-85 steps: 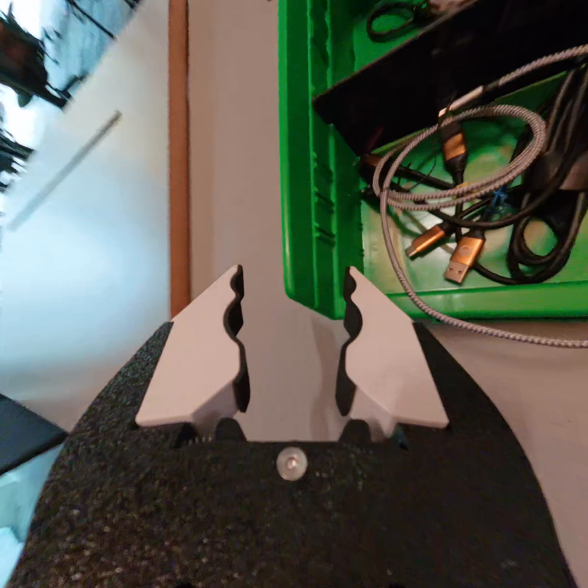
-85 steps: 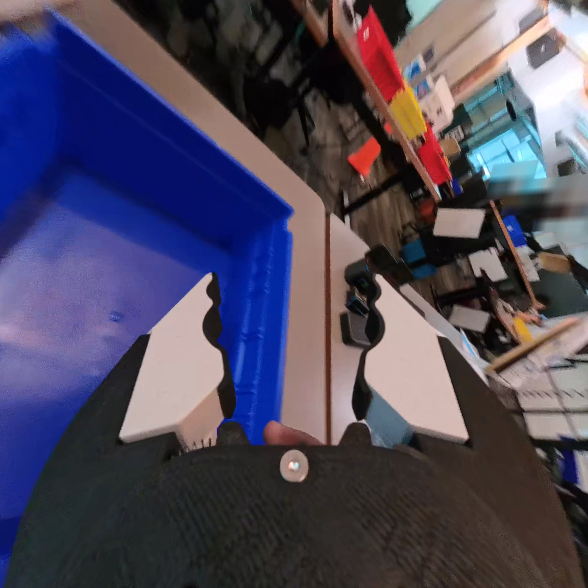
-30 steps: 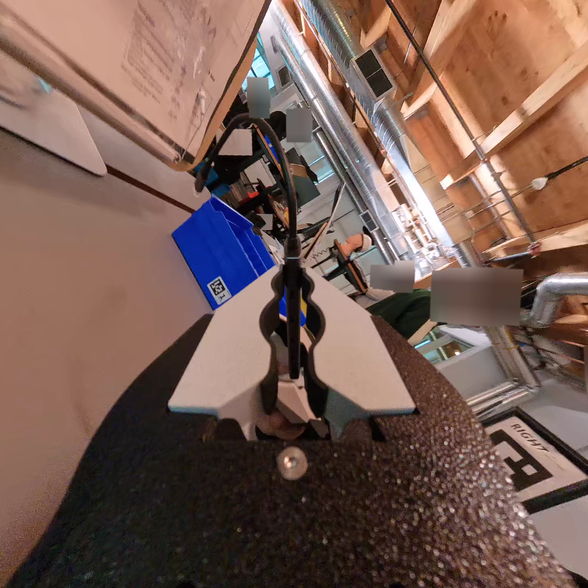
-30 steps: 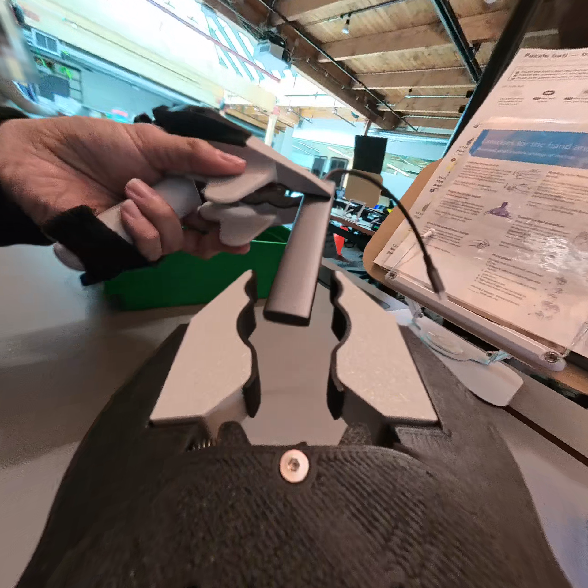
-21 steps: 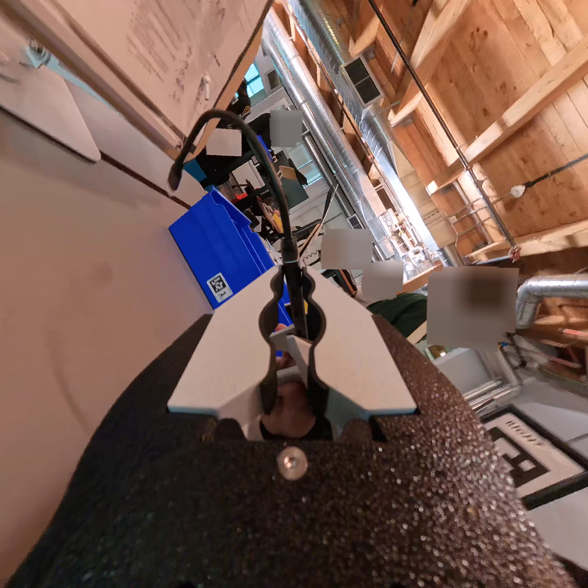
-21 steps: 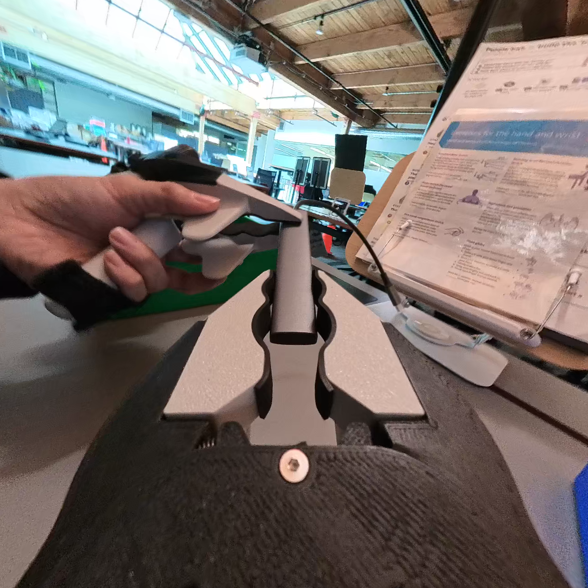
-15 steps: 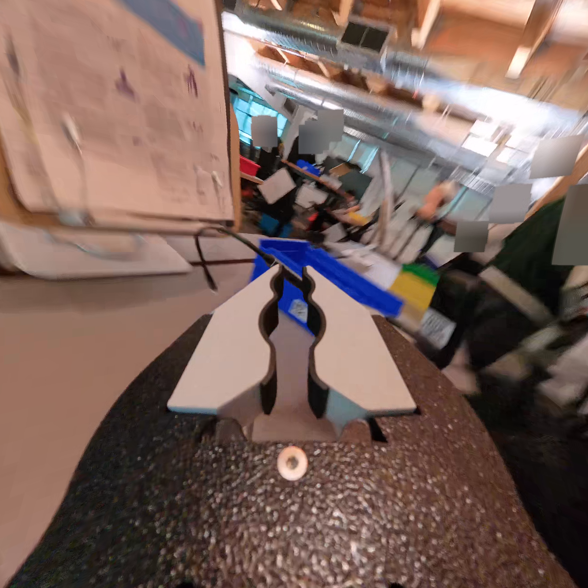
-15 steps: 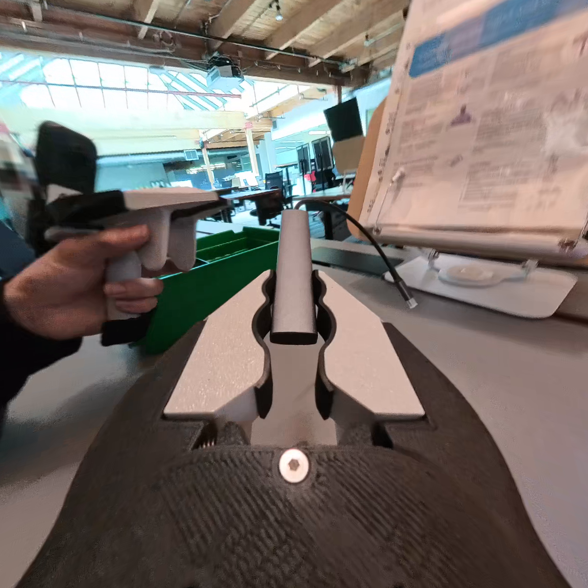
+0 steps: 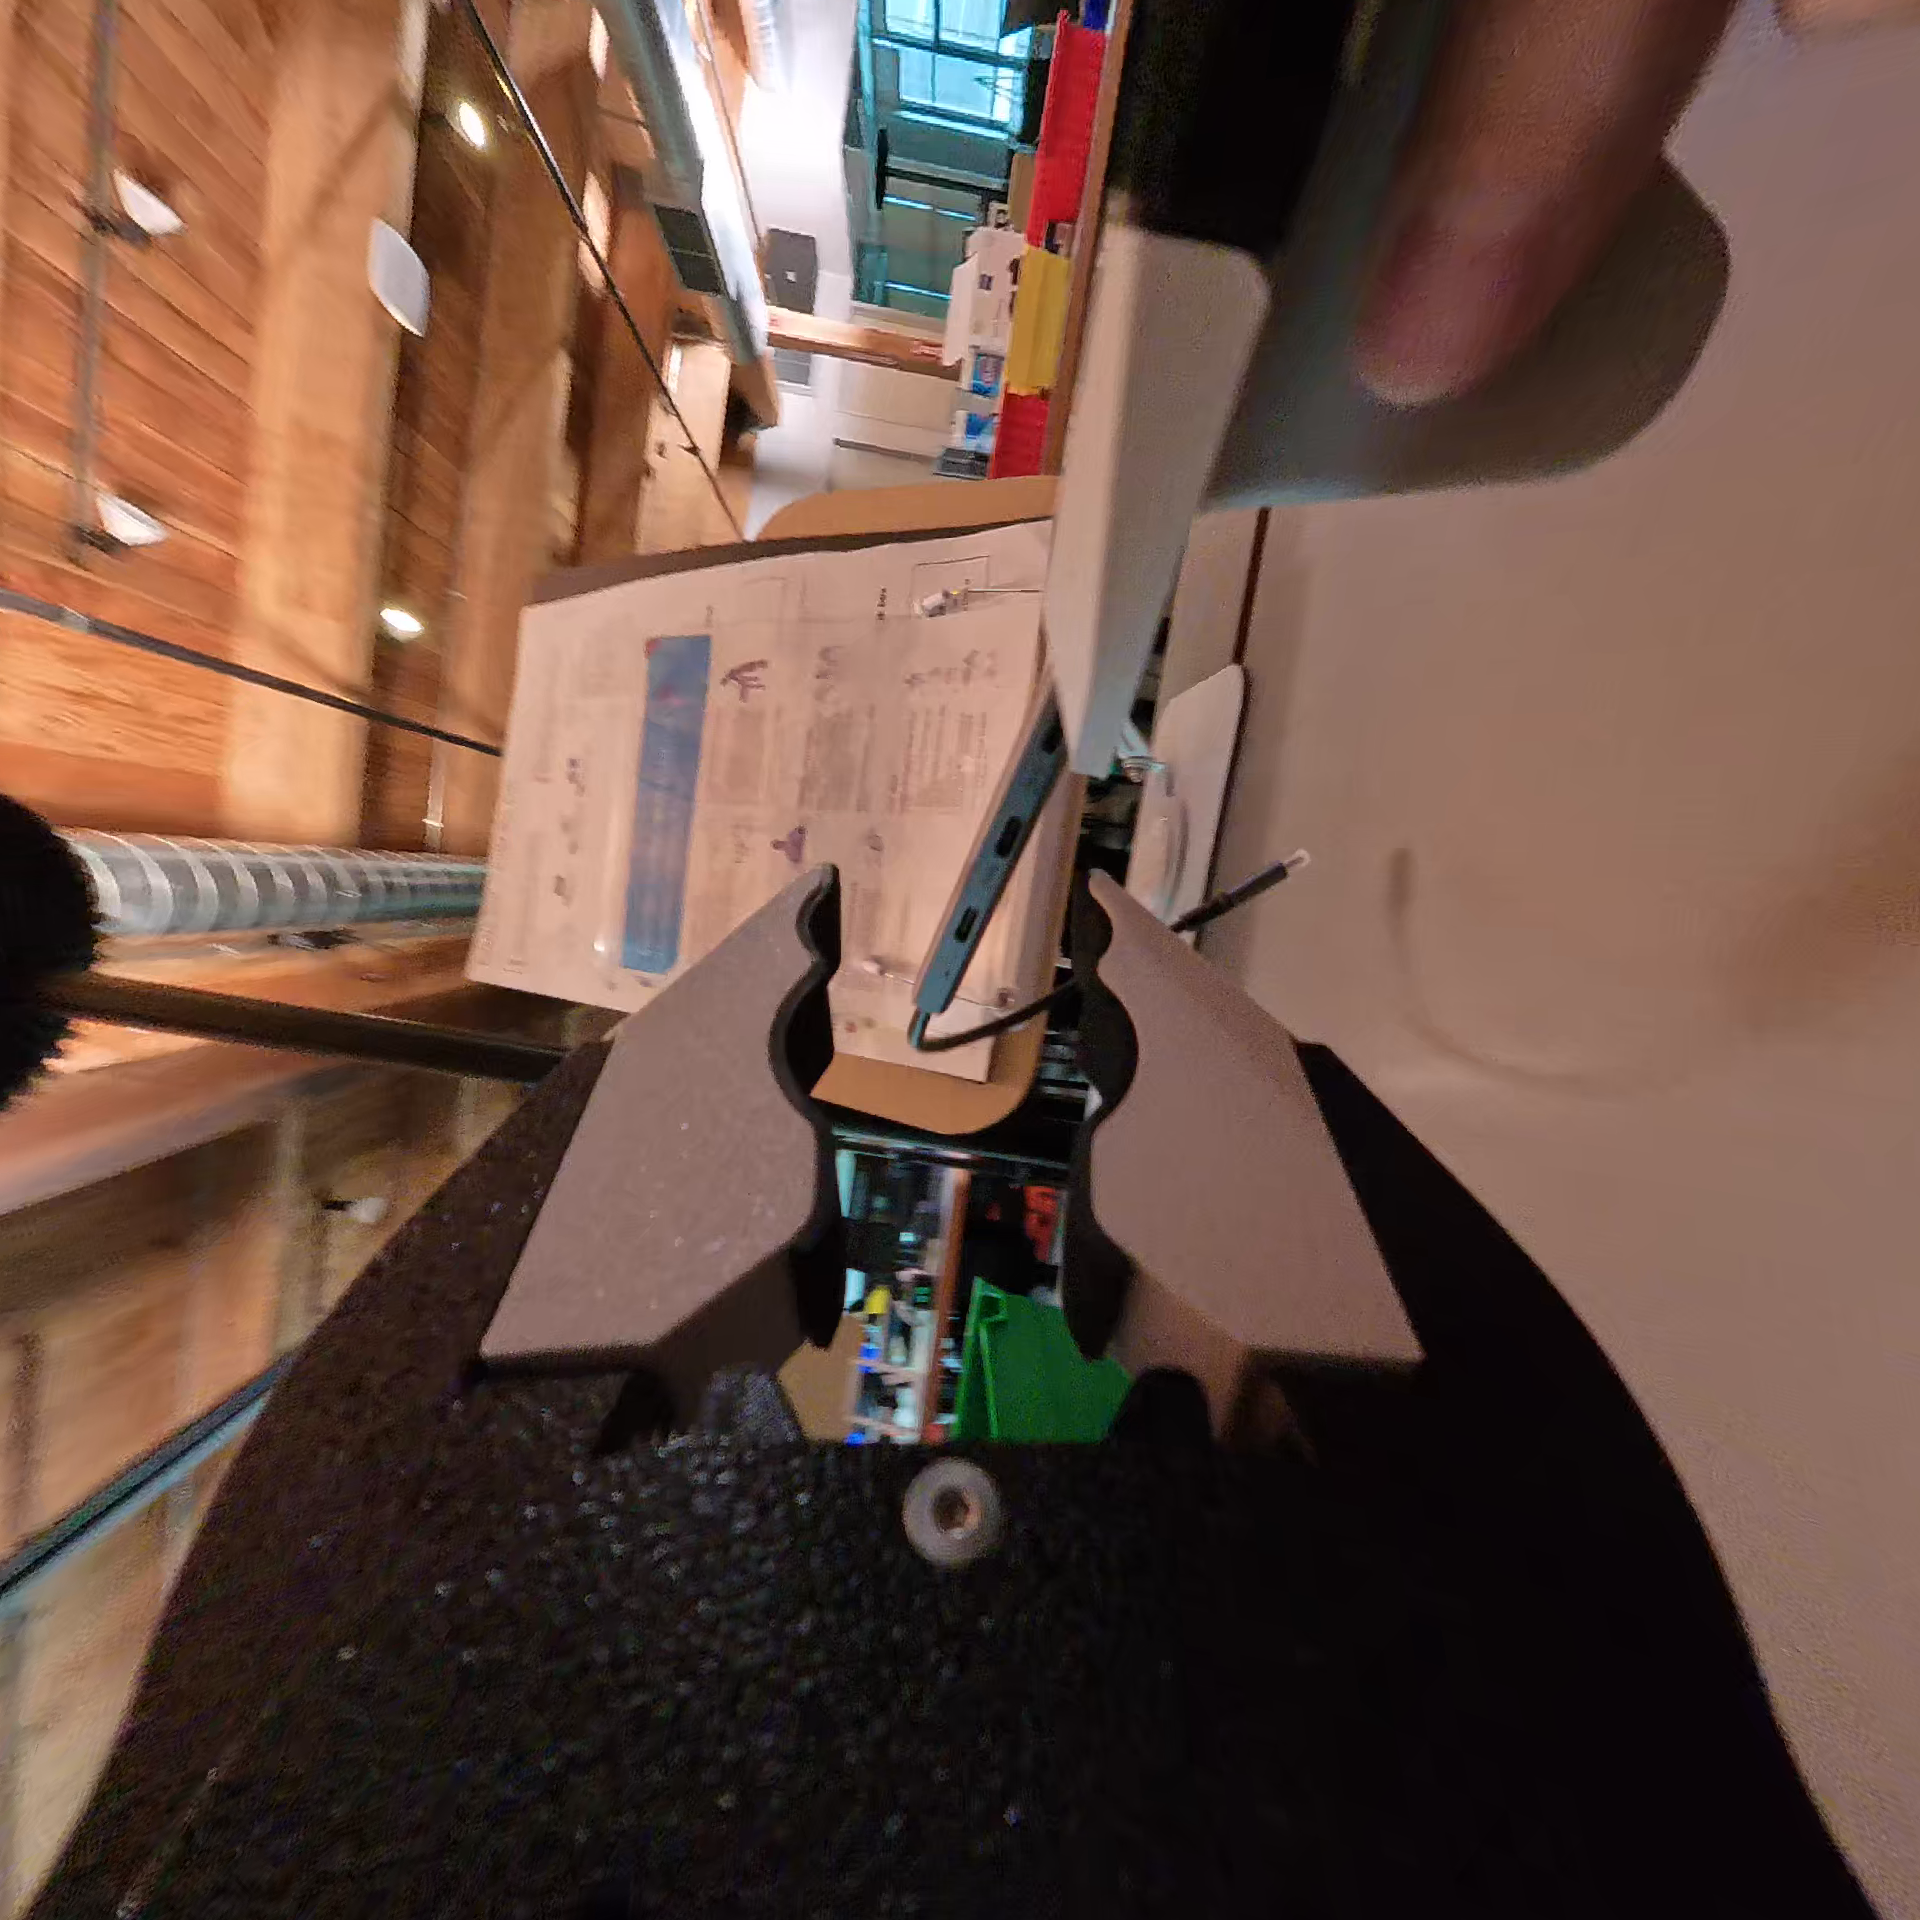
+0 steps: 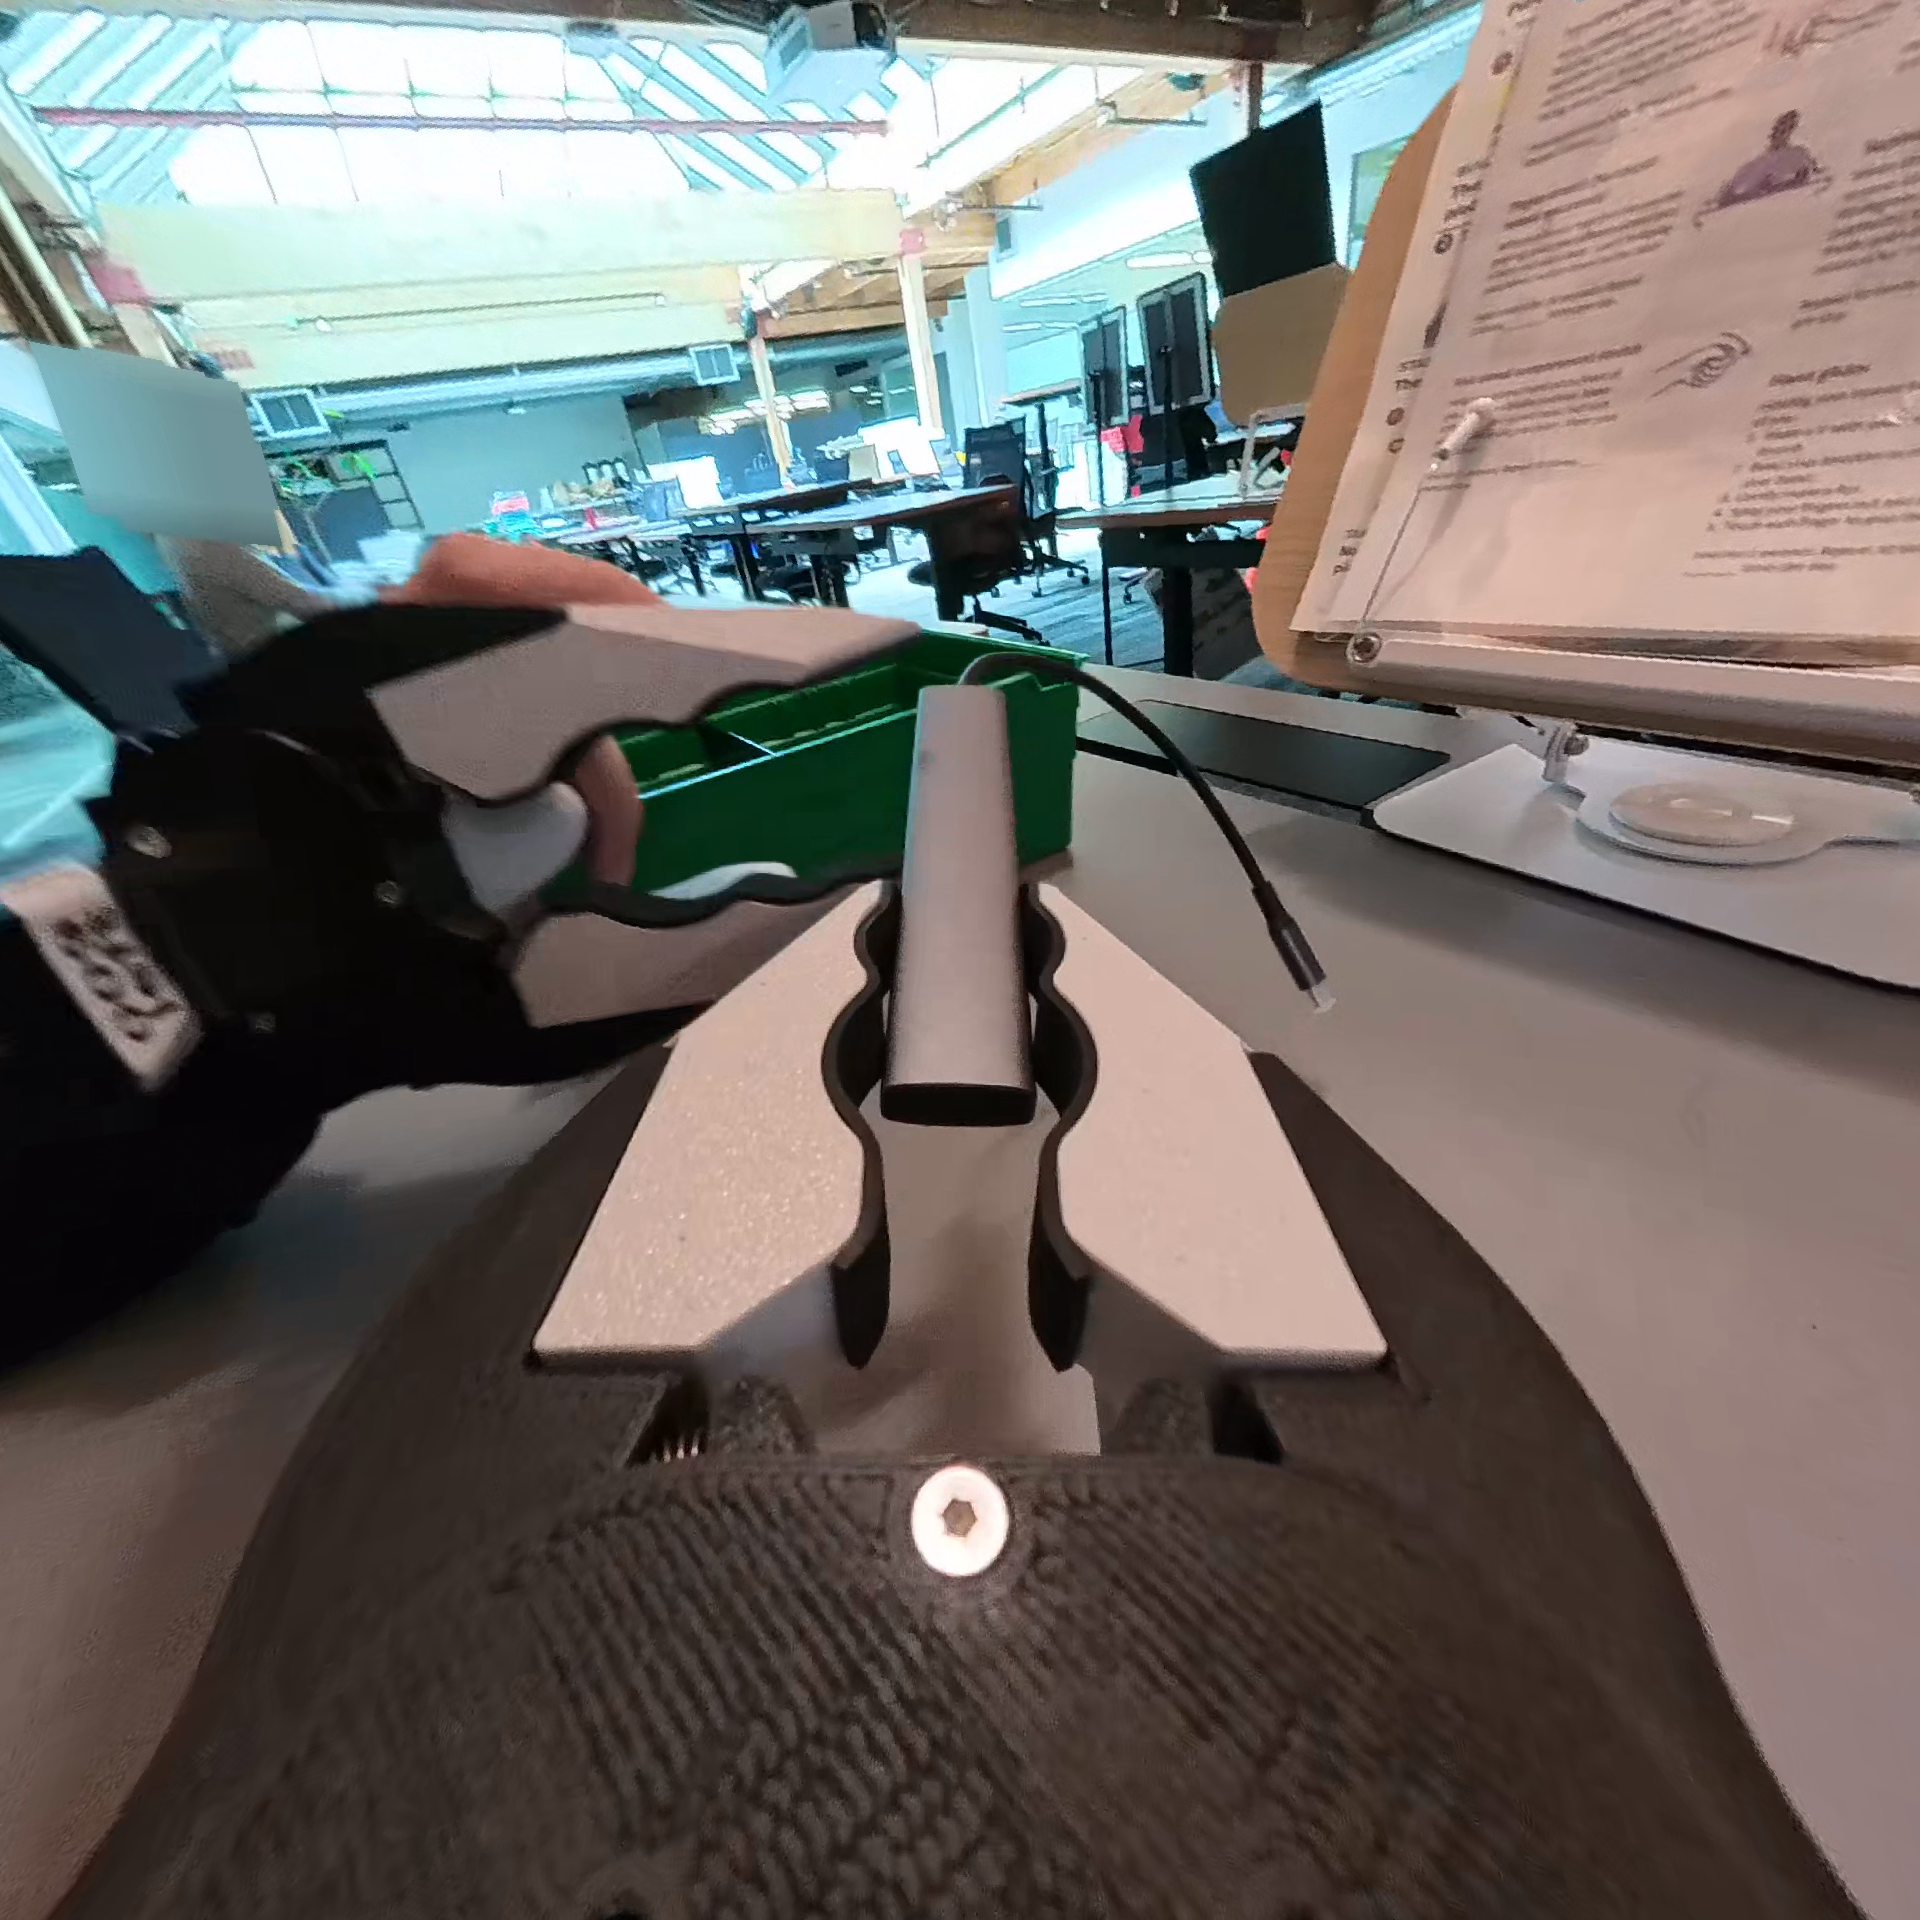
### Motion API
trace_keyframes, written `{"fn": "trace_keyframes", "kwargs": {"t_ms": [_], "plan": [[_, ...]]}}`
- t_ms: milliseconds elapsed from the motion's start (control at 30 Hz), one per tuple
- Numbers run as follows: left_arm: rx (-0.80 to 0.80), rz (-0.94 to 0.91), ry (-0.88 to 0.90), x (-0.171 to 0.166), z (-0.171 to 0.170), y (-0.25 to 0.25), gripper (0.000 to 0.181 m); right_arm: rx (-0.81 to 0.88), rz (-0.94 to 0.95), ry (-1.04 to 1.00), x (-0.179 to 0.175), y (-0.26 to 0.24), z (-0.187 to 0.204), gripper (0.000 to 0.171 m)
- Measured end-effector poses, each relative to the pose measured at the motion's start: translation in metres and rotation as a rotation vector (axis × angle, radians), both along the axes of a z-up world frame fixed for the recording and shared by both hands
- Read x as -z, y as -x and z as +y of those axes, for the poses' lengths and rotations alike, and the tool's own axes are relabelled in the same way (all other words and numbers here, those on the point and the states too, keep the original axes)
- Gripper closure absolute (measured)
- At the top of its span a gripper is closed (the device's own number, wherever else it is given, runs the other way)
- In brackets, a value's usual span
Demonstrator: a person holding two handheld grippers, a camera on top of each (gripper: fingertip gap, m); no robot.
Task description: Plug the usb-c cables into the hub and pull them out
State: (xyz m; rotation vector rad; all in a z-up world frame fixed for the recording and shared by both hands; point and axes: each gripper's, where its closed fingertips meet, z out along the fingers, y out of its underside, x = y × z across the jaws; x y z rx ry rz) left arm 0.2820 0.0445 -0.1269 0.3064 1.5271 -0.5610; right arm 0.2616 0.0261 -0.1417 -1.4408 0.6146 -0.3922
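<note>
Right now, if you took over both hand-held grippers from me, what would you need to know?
Right hand-held gripper: shut on the grey hub.
Left hand-held gripper: open, empty, facing the hub's ported side.
Black cable leaves the hub's far end; its plug hangs free, in no port. The ports in view look empty.
Done: hub picked up.
Left: probably grasp the plug with the left, insert it, then pull it out.

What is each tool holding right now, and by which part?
The right tool clamps the grey hub by its long sides near the cable-free end. The left tool is open, holding nothing.
</note>
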Motion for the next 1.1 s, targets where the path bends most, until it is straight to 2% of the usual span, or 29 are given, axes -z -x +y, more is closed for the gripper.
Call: {"fn": "trace_keyframes", "kwargs": {"t_ms": [100, 167, 400, 667, 800, 900, 1033, 1100], "plan": [[0.001, -0.059, -0.045, 0.008, -0.006, -0.006, 0.146, -0.023, -0.012, -0.022, -0.005, 0.005, 0.001, 0.150], [-0.013, -0.138, -0.004, 0.000, -0.004, -0.008, 0.169, -0.004, -0.025, 0.009, -0.002, 0.004, 0.001, 0.150], [-0.001, -0.176, 0.109, -0.005, -0.004, -0.006, 0.172, 0.057, -0.148, -0.050, -0.019, 0.007, 0.000, 0.149], [0.030, -0.213, 0.079, -0.007, -0.007, -0.002, 0.174, 0.095, -0.227, 0.021, -0.016, 0.007, 0.006, 0.148], [0.030, -0.218, 0.077, -0.006, -0.007, -0.002, 0.174, 0.112, -0.235, 0.054, -0.015, 0.007, 0.004, 0.149], [0.035, -0.139, 0.109, -0.002, -0.008, -0.004, 0.173, 0.161, -0.245, 0.085, -0.013, 0.003, 0.001, 0.149], [0.122, 0.017, 0.256, -0.017, -0.010, 0.018, 0.148, 0.303, -0.247, 0.070, -0.015, -0.011, -0.026, 0.149], [0.144, 0.089, 0.344, -0.034, -0.003, 0.032, 0.145, 0.339, -0.249, 0.055, -0.016, -0.015, -0.037, 0.149]]}}
